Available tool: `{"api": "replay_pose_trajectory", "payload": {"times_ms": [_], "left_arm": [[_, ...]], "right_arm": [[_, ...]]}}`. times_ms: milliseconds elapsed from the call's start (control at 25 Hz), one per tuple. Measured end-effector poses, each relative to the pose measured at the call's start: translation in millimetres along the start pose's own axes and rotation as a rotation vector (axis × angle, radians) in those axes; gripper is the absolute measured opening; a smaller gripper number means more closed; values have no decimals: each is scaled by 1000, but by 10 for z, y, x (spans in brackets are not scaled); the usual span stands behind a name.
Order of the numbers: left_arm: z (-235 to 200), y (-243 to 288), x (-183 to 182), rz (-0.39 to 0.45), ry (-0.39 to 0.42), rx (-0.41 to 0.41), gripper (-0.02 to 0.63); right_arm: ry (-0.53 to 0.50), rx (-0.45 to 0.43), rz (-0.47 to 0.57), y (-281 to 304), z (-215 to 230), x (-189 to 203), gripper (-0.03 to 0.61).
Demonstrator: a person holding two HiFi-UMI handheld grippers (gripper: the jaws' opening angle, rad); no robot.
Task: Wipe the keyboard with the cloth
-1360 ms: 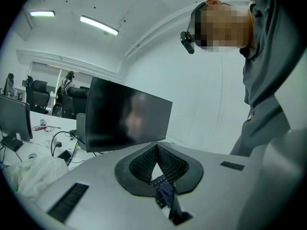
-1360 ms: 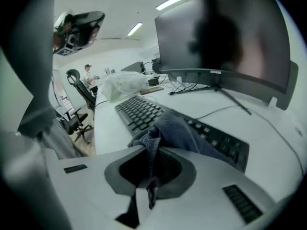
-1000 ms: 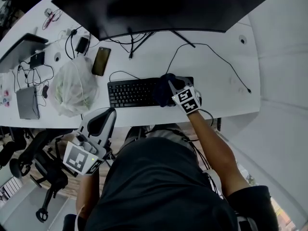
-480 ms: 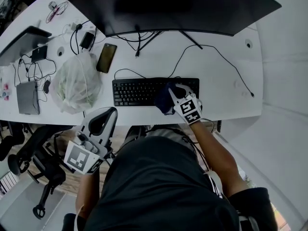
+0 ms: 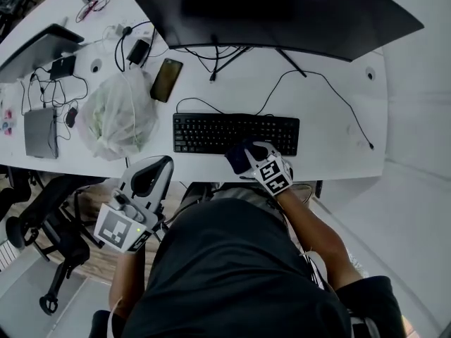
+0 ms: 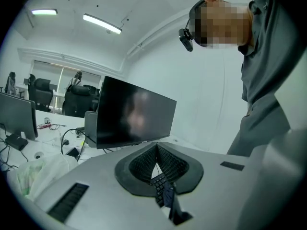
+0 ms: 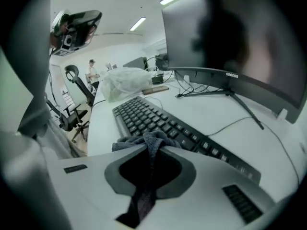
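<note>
A black keyboard [image 5: 236, 134] lies on the white desk [image 5: 331, 129] in front of the monitor. My right gripper [image 5: 250, 152] is shut on a dark blue cloth [image 5: 239, 159], which rests at the keyboard's near edge, right of its middle. In the right gripper view the cloth [image 7: 149, 142] bunches out between the jaws just short of the keys [image 7: 158, 121]. My left gripper [image 5: 158, 165] hangs off the desk's front edge at the left, away from the keyboard. In its own view the left gripper [image 6: 156, 146] has its jaws together with nothing between them.
A big dark monitor [image 5: 282, 13] stands behind the keyboard, its cables trailing over the desk. To the left are a plastic bag [image 5: 116, 115], a phone [image 5: 166, 79], a laptop [image 5: 39, 48] and small devices. Office chairs [image 5: 42, 224] stand below the desk's left end.
My right gripper has drawn the cloth from the keyboard's right keys back towards its near edge. The head view has shifted a little. The left gripper has stayed put.
</note>
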State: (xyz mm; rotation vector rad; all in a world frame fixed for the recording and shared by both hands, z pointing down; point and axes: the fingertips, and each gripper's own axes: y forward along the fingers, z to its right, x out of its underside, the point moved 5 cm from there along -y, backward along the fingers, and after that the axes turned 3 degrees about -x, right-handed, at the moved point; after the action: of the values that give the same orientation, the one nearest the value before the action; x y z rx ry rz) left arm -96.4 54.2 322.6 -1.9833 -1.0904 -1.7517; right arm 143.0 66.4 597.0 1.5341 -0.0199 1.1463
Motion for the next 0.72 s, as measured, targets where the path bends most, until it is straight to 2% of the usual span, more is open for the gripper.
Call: {"api": "replay_pose_trajectory", "payload": {"times_ms": [80,200,280,400,480,560,720], "left_arm": [[2,6,7,-4,0,10,6],[47,35,-40,4,18,35,6],[77,8,-58,6,30,41,6],[57,-84,-10,-16,5,20,6],[-14,-167,12,0,-6,9,6],[-89,-227,27,28,-2,9,6],[-121,-232,86,5,-5,13,6]], "right_arm": [[-28,57,33,82,321,-276,28],[-4,139,56,192,727,-589,28],[27,144,52,194,646,-529,28],[55,93,50,61,80,-160,28],[74,55,42,7,-170,-5,28],[45,54,31,49,-95,-86,28],[6,150,71,234,549,-613,29]]}}
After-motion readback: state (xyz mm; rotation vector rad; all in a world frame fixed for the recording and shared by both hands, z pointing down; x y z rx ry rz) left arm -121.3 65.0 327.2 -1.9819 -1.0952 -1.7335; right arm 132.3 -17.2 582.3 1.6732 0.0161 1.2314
